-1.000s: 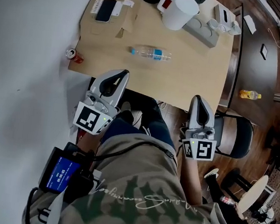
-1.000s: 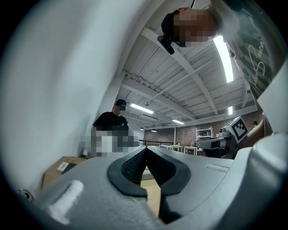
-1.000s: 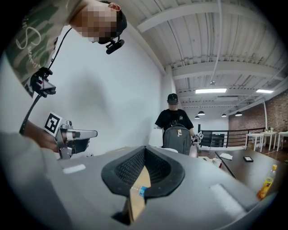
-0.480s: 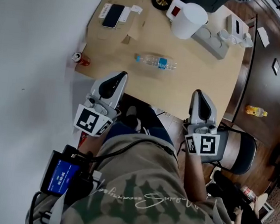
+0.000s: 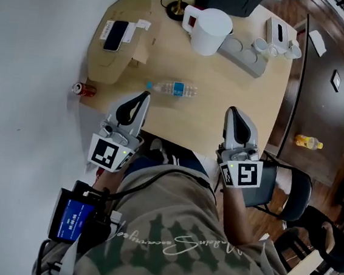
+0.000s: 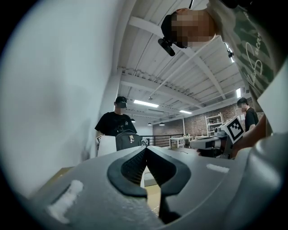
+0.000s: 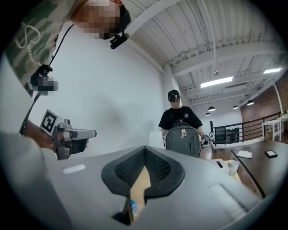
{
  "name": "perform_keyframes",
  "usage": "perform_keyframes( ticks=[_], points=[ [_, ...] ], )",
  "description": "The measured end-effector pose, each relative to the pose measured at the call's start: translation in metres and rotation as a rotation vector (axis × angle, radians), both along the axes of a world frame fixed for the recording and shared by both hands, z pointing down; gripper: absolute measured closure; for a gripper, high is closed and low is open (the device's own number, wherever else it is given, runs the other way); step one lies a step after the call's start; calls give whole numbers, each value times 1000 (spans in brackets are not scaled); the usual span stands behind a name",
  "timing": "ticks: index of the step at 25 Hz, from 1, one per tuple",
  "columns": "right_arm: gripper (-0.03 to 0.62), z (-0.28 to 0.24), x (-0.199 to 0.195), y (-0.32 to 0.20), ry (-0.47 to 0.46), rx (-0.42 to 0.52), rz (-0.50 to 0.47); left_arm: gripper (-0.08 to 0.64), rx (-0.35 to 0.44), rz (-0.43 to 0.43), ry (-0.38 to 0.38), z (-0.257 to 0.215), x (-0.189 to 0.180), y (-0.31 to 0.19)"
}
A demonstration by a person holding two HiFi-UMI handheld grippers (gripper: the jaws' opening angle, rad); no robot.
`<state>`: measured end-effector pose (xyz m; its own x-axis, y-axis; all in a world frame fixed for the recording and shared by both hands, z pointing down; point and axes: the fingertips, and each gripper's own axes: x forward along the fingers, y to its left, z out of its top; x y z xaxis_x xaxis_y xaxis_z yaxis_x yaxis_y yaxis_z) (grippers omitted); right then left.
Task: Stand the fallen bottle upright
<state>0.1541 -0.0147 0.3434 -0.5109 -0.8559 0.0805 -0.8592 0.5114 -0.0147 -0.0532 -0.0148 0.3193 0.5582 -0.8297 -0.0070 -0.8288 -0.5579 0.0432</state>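
Though shut, L tongs [image 5: 145, 94], R tongs [image 5: 230, 109] point level.

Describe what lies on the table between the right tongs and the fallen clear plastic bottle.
Nothing: in the head view only bare light wooden tabletop separates the right tongs from the clear plastic bottle with a blue label.

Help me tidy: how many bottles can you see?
2. A clear bottle lies on its side on the light table; a yellow bottle lies off the table, far right. Others may be hidden.
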Motion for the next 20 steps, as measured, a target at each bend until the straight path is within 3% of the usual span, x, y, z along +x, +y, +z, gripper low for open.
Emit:
perform_keyframes(
  ticks=[9, 15, 20],
  points=[
    [589, 15, 26, -41, -30, -10, -54, 557, 4, -64, -40, -4, 24, -28],
    [589, -5, 10, -54, 126, 80, -105, 557, 12, -81, -68, -11, 22, -40],
    [589, -1, 0, -58, 127, 68, -120, 557, 16, -81, -59, -10, 12, -50]
  ],
)
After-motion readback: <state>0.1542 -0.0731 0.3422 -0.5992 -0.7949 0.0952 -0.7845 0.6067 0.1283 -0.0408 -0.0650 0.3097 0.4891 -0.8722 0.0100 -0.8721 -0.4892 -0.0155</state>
